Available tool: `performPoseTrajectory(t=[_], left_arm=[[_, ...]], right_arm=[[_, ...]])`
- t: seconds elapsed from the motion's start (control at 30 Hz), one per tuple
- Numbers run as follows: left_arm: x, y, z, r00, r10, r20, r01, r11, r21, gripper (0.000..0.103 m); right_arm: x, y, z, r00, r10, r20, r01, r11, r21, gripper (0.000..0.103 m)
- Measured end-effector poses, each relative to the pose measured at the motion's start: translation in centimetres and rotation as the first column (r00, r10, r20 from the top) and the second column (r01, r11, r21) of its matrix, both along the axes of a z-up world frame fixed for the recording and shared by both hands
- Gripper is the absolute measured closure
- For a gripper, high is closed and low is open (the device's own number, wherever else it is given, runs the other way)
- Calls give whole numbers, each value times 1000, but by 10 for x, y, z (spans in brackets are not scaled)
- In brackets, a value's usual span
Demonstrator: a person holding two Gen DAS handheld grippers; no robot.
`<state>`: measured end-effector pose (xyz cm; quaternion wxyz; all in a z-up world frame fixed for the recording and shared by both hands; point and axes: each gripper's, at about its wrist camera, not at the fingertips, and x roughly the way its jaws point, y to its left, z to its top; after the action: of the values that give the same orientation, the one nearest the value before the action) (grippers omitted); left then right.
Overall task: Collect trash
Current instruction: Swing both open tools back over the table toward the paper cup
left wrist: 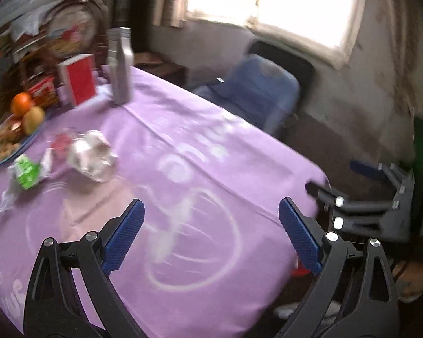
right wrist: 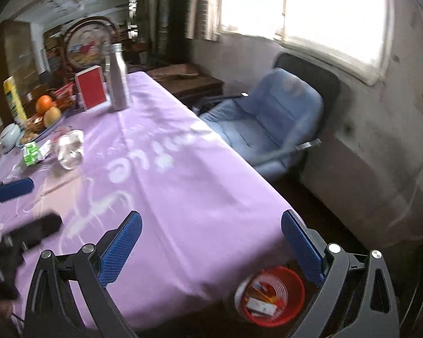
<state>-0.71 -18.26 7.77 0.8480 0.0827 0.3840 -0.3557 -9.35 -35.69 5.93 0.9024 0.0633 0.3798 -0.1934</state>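
On the purple tablecloth (left wrist: 200,129) lie a crumpled white paper ball (left wrist: 91,155) (right wrist: 70,148), a green and white wrapper (left wrist: 26,170) (right wrist: 32,153) and a clear plastic scrap (left wrist: 5,198). A red wastebasket (right wrist: 270,295) with several pieces of trash inside stands on the floor by the table's near corner. My left gripper (left wrist: 211,233) hangs open over the near part of the cloth with nothing between its blue pads. My right gripper (right wrist: 211,246) is open too, empty, above the table corner and the basket. Each gripper shows in the other's view, the right (left wrist: 361,186) and the left (right wrist: 22,205).
At the far end stand a metal bottle (left wrist: 120,64), a red box (left wrist: 77,77) and a plate of fruit and snacks (left wrist: 17,121). A blue cushioned chair (right wrist: 270,124) sits beside the table under a bright window. A yellow can (right wrist: 14,98) and small white bowl (right wrist: 8,135) are at far left.
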Motion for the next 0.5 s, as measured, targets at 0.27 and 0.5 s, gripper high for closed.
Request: performPoseTrajectory(t=[0.27,0.5], left_arm=[[77,68,17,981,187,-45,-189,981,-43,10],[142,154,-9,878,470,-87,-475,879,-43,9]], right_arm=[[61,45,15,992,124,20,-124,992,4,6],[131,76,15,976,213,34,-215,974,78,6]])
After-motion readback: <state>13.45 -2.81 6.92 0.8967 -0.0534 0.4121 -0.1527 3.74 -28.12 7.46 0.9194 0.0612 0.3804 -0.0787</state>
